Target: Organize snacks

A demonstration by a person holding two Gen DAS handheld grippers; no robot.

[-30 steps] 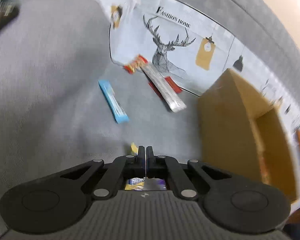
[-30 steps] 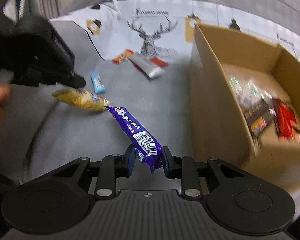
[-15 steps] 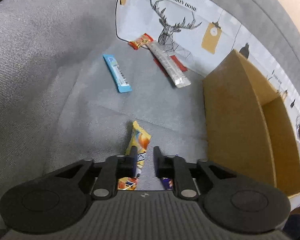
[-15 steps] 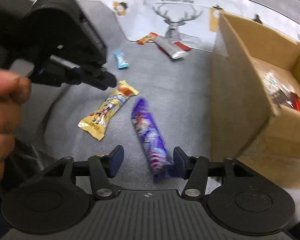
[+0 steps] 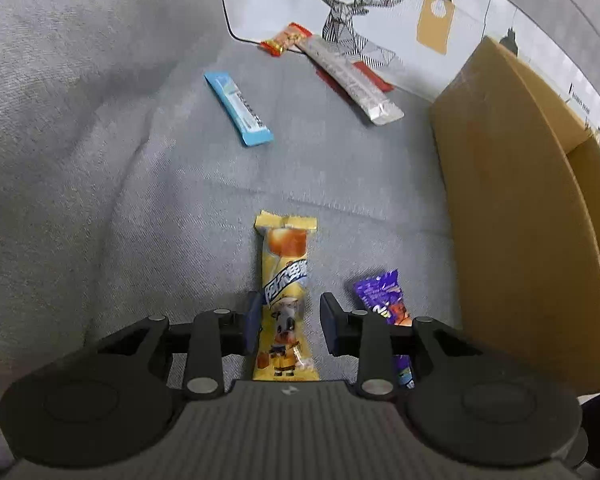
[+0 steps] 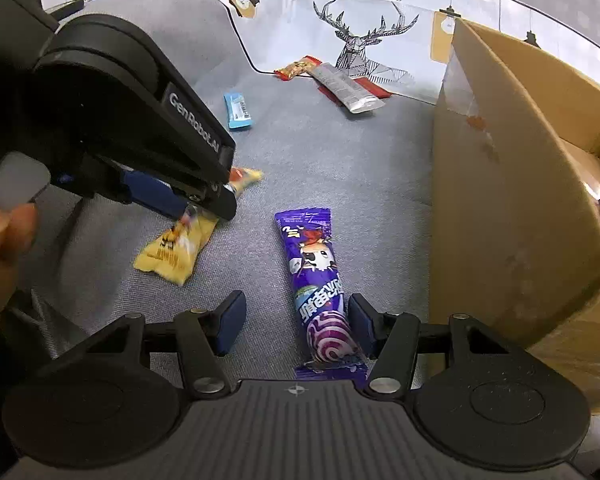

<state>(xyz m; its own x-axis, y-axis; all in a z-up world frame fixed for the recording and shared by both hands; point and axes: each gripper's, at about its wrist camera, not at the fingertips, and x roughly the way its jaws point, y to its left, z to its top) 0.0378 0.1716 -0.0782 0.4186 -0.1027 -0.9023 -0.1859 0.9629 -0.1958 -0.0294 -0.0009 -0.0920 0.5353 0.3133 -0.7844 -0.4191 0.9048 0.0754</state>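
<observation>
Both packets lie flat on the grey sofa cushion (image 5: 100, 140), neither gripped.

- Your left gripper (image 5: 288, 322): fingers part open and opening; the yellow snack packet (image 5: 286, 292) lies between them with daylight either side, no pad pressing.
- Your right gripper (image 6: 294, 326): fingers about half open, straddling the purple snack packet (image 6: 320, 280), which sits hard against the finger at 3 o'clock.
- Cardboard box (image 6: 512, 184) stands at 3 o'clock; blue bar (image 5: 238, 110), silver stick (image 5: 350, 80) and orange-red packet (image 5: 286, 40) lie loose toward 12.

Risks, as I judge them: close off-centre on the purple packet and it may skid or twist out. The two grippers sit close, so lifting together could knock them.

Against a second ago: your left fingers were shut, your right clamped the purple packet in the air. Both packets are now down and released.
</observation>
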